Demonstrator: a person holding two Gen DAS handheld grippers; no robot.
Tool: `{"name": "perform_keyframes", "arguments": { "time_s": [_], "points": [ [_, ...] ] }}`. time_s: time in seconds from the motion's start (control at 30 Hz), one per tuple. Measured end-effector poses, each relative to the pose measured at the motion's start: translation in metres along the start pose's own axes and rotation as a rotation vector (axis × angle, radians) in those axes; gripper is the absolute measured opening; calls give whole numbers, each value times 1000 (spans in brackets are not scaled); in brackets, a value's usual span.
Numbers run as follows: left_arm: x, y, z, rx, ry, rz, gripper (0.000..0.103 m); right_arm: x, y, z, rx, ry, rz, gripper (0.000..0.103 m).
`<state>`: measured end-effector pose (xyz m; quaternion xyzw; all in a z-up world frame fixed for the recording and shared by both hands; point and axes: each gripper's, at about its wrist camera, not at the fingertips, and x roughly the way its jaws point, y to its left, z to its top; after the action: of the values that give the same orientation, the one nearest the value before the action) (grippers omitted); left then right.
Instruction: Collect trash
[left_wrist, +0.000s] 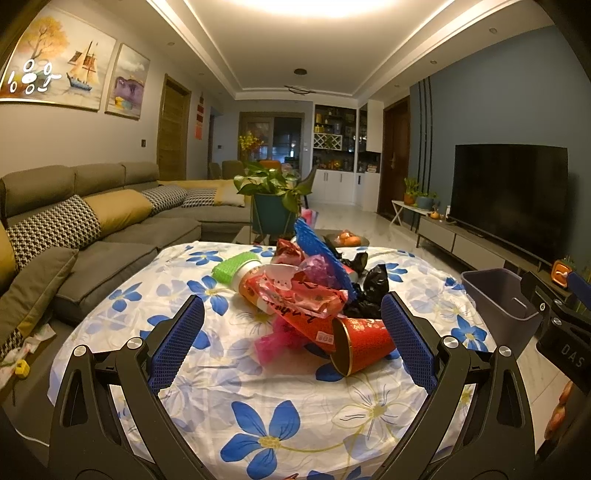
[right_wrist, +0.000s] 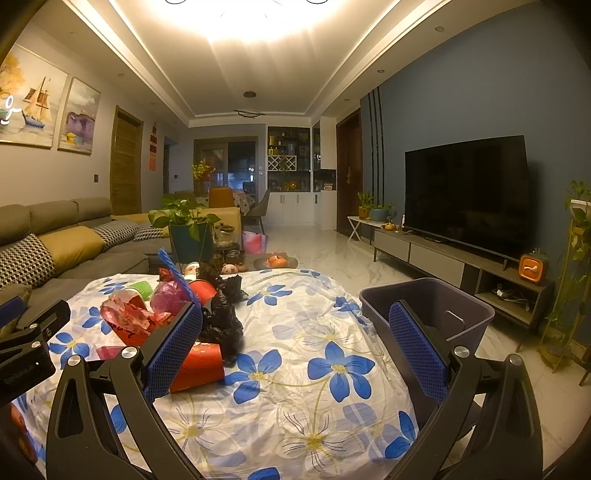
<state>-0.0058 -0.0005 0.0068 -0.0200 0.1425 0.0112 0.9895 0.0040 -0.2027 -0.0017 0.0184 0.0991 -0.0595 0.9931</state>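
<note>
Just ahead of wide jaws, trash pile (left_wrist: 310, 291)

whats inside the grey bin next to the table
The grey bin shows only bare inner walls and a handle slot, with no trash visible. Its bottom is hidden by the near rim and the right gripper.

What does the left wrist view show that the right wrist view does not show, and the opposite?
Only the left wrist view shows the open mouth of the red paper cup lying on its side, and a yellow object on the floor by the sofa. Only the right wrist view shows the tall plant stand at the right edge beside the TV cabinet. Both show the trash pile, the flowered cloth, the grey bin beside the table and the TV. The left gripper and the right gripper are both open and hold nothing.
</note>
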Motion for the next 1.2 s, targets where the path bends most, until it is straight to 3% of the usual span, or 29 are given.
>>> {"name": "perform_keyframes", "arguments": {
  "time_s": [1.2],
  "points": [
    [2,-2,-3,-6,-2,-3,95,0,-3,0,0,0,-12,98]
  ]
}}
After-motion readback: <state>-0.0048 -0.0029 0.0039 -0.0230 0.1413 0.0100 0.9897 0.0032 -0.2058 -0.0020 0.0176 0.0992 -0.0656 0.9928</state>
